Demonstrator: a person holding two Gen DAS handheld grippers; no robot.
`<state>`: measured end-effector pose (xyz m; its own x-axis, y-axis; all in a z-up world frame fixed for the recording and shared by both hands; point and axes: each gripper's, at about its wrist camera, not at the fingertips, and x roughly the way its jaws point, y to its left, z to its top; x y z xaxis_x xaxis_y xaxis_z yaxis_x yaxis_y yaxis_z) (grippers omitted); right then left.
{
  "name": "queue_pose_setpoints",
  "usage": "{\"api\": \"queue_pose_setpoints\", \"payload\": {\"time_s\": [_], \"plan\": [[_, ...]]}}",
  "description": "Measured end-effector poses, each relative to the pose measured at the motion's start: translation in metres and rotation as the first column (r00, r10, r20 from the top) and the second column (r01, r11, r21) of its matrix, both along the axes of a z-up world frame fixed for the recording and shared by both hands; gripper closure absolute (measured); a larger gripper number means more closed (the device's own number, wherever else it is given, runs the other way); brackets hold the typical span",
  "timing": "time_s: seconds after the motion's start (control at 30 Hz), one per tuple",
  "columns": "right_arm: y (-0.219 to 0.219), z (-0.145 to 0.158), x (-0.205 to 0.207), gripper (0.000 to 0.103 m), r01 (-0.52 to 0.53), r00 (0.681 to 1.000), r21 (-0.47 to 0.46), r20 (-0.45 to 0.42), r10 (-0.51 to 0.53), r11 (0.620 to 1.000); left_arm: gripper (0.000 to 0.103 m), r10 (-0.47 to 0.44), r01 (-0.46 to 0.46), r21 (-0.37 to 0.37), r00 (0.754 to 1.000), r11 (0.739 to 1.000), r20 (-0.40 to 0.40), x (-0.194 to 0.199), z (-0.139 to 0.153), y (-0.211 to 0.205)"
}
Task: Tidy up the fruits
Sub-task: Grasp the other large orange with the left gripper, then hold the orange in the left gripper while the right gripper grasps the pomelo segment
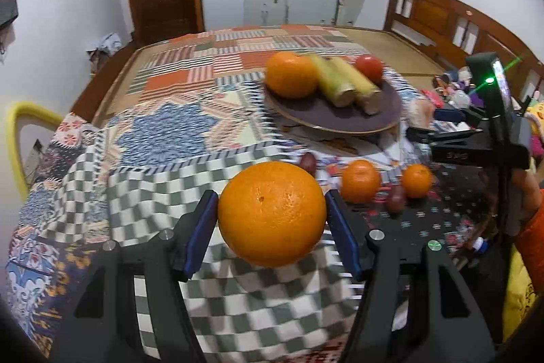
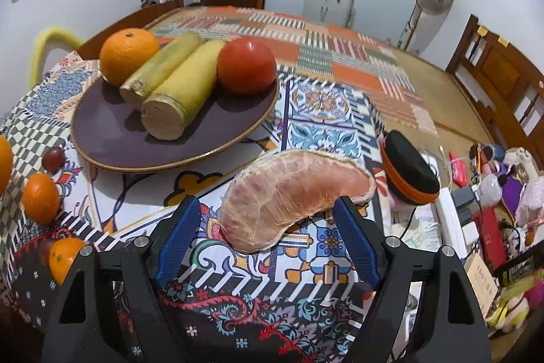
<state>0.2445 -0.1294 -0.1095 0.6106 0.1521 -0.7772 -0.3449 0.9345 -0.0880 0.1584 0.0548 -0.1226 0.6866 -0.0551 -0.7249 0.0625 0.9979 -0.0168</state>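
Observation:
My left gripper (image 1: 270,195) is shut on a large orange (image 1: 272,213), its blue pads pressing both sides above the checked cloth. My right gripper (image 2: 266,203) stands open around a peeled pink pomelo segment (image 2: 292,193) lying on the patterned cloth; the left pad is clear of it. Behind sits a dark purple plate (image 2: 112,138) with an orange (image 2: 128,55), two sugarcane pieces (image 2: 183,87) and a red tomato-like fruit (image 2: 246,66). Two small tangerines (image 1: 360,181) (image 1: 416,181) and dark red grapes (image 1: 395,199) lie on the cloth in front of the plate.
A black-and-orange toy cap (image 2: 409,172) sits just right of the pomelo segment. Cluttered boxes, cables and toys (image 2: 493,193) fill the right side. A yellow chair back (image 1: 23,125) stands at the left edge. The patchwork cloth stretches on beyond the plate.

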Motion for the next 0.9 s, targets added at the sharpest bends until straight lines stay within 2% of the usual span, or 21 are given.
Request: {"api": "queue_pose_setpoints", "payload": {"time_s": [0.1, 0.13, 0.23, 0.37, 0.43, 0.63, 0.83, 0.9], "plan": [[-0.002, 0.000, 0.003, 0.032, 0.008, 1.000, 0.004, -0.006, -0.008, 1.000, 0.039, 0.016, -0.016, -0.001, 1.000, 1.000, -0.015, 0.004, -0.006, 0.008], [-0.004, 0.001, 0.003, 0.039, 0.014, 1.000, -0.003, 0.002, -0.014, 1.000, 0.039, 0.015, -0.015, -0.002, 1.000, 1.000, -0.019, 0.005, -0.009, 0.009], [-0.007, 0.002, 0.002, 0.044, 0.003, 1.000, 0.016, -0.008, -0.002, 1.000, 0.039, 0.003, -0.003, 0.004, 1.000, 1.000, -0.026, 0.007, -0.015, 0.008], [-0.005, 0.003, -0.010, 0.062, -0.035, 0.999, 0.014, -0.010, 0.035, 0.999, 0.039, -0.008, 0.008, 0.025, 1.000, 1.000, -0.016, 0.007, -0.017, 0.004], [-0.011, 0.003, -0.019, 0.065, -0.051, 0.999, 0.018, -0.016, 0.051, 0.999, 0.039, -0.011, 0.011, 0.017, 1.000, 1.000, -0.015, 0.008, -0.017, 0.005], [-0.025, 0.006, -0.041, 0.067, -0.084, 0.996, 0.008, -0.021, 0.084, 0.996, 0.039, -0.007, 0.007, -0.020, 1.000, 1.000, -0.018, 0.008, -0.018, 0.011], [-0.035, 0.011, -0.053, 0.067, -0.100, 0.994, 0.018, -0.051, 0.100, 0.995, 0.039, -0.014, 0.014, 0.025, 1.000, 1.000, -0.016, 0.007, -0.017, 0.004], [-0.036, 0.015, -0.054, 0.066, -0.090, 0.995, 0.031, -0.043, 0.092, 0.995, 0.039, -0.011, 0.011, 0.019, 1.000, 1.000, -0.016, 0.007, -0.018, 0.004]]}}
